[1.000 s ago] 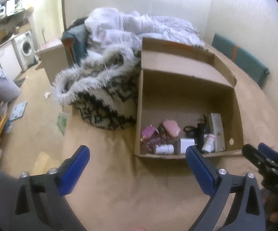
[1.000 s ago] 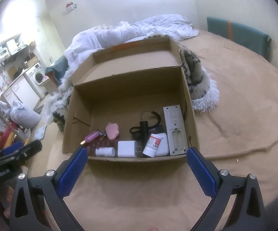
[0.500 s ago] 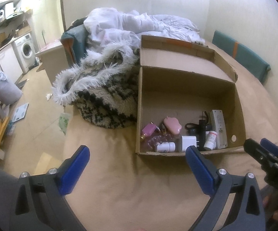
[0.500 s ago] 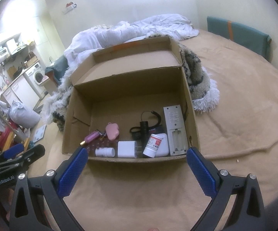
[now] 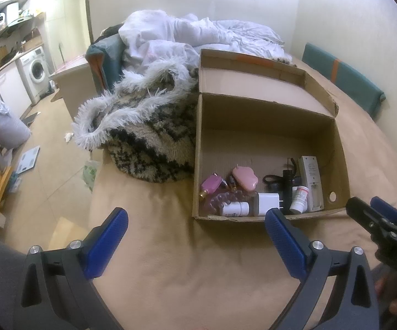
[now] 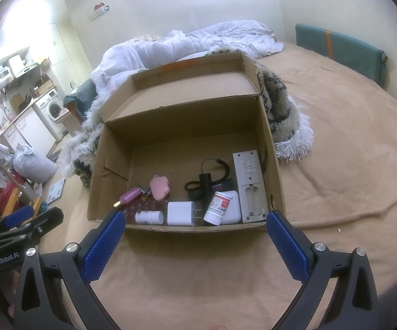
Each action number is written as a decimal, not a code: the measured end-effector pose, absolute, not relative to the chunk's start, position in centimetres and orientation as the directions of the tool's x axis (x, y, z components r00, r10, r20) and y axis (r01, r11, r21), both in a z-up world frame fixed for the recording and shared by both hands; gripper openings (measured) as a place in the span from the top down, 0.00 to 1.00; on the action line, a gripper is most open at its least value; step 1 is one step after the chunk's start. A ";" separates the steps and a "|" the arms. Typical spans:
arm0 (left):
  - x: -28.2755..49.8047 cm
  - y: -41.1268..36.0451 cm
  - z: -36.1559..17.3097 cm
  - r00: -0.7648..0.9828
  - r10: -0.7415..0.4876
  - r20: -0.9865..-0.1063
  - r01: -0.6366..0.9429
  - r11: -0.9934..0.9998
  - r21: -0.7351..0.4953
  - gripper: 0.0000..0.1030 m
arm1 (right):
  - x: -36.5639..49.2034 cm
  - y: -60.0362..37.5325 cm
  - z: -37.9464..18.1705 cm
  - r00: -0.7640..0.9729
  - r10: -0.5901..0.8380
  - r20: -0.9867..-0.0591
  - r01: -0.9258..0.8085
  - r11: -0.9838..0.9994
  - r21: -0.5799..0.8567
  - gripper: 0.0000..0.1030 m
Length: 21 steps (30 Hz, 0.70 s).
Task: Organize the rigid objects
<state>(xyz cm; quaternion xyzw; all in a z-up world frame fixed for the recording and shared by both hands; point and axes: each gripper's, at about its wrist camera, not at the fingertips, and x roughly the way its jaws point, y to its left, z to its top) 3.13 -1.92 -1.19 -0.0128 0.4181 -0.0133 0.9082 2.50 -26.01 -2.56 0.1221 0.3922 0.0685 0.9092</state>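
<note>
Two grippers are spread wide and hold nothing: our left gripper [image 5: 195, 220] and our right gripper [image 6: 195, 220] both hang over the tan blanket [image 6: 198, 261], just in front of the cardboard box [image 6: 276, 181]. We judge that the task is near its end or just at its start, because every small object we can see lies already in the box and none lies on the blanket. All of them sit along the near wall: a purple bottle [image 6: 131, 196], a pink case [image 6: 159, 188], a white pill bottle [image 6: 148, 217] on its side, a white charger [image 6: 180, 213], a black flashlight [image 6: 205, 183] with its strap, a tilted bottle with a red label [image 6: 217, 207], and a remote [image 6: 250, 183] face down at the right wall. What remains, we think, is perhaps to close the lid [image 6: 192, 81], which stands open behind.
</note>
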 end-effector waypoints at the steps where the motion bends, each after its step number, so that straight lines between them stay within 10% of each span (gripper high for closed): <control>1: 3.1 -1.9 -1.2 0.651 -0.035 -0.759 0.014 0.999 -0.035 0.03 | 2.5 -26.0 -2.5 0.683 0.221 -0.696 -0.029 0.961 0.277 0.00; 21: 3.1 -1.6 -1.7 0.642 -0.017 -0.767 0.005 1.000 -0.018 0.03 | 2.6 -26.0 -2.5 0.684 0.223 -0.695 -0.033 0.961 0.275 0.00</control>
